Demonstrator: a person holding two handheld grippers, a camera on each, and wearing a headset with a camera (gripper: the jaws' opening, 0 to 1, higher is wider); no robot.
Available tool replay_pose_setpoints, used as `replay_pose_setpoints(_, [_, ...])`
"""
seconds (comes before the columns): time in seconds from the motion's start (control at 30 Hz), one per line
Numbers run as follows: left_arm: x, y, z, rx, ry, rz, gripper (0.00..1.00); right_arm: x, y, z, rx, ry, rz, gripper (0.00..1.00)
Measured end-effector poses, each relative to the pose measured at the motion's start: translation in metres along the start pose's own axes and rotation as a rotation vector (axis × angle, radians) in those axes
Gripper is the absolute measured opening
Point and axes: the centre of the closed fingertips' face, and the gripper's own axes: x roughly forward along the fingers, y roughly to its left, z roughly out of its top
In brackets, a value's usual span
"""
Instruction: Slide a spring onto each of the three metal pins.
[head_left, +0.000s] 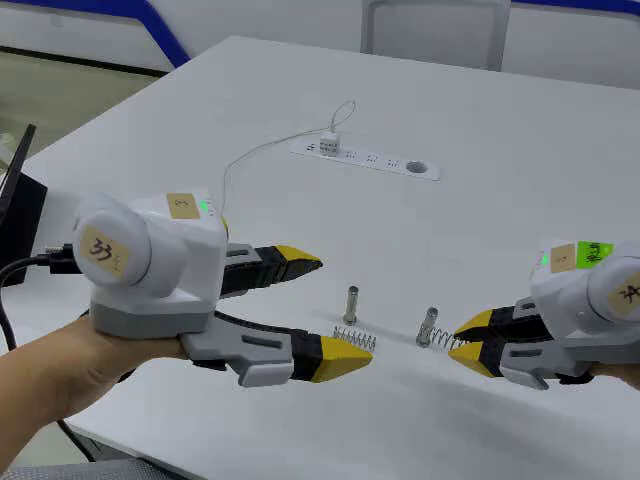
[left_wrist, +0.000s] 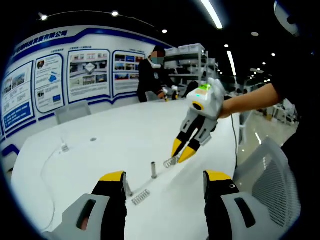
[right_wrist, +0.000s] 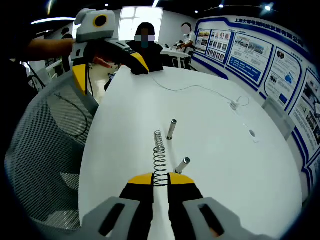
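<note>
Spring (right_wrist: 159, 167): likely light, springy wire coil, easily flicked away; best held near one end.
Right gripper (right_wrist: 160, 181): jaws clenched on the Spring's end.
Left gripper (left_wrist: 165, 176): jaws released, empty.

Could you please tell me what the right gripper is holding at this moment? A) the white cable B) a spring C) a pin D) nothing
B: in the right gripper view, the right gripper has its jaws closed on the near end of a spring, beside a pin.
</note>
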Motion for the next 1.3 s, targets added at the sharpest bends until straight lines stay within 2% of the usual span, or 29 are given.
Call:
replay_pose_setpoints(0.23, [0.012,-0.018,0.000,0.004,-0.003,-0.045,0.61,-0.023,0.022,0.020,-0.057,-0.022,0.012,0.10])
replay_pose_setpoints(0.4, [0.021,-0.032,-0.004,0.037,0.016,-0.087,0.58,-0.032,0.036,0.035,-0.103,-0.030,0.030,0.10])
replay_pose_setpoints(0.5, [0.026,-0.038,-0.006,0.034,0.013,-0.094,0.57,-0.034,0.044,0.039,-0.129,-0.031,0.039,0.10])
replay_pose_setpoints(0.63, [0.031,-0.048,-0.009,0.061,0.018,-0.115,0.53,-0.034,0.054,0.036,-0.161,-0.014,0.055,0.10])
replay_pose_setpoints(0.87, [0.039,-0.053,-0.006,0.083,0.016,-0.142,0.46,-0.035,0.064,0.040,-0.165,-0.020,0.071,0.10])
replay_pose_setpoints(1.17, [0.039,-0.056,-0.007,0.096,0.023,-0.167,0.28,-0.032,0.069,0.044,-0.160,-0.032,0.094,0.10])
replay_pose_setpoints(1.3, [0.037,-0.058,-0.006,0.088,0.019,-0.181,0.25,-0.031,0.070,0.046,-0.170,-0.031,0.100,0.10])
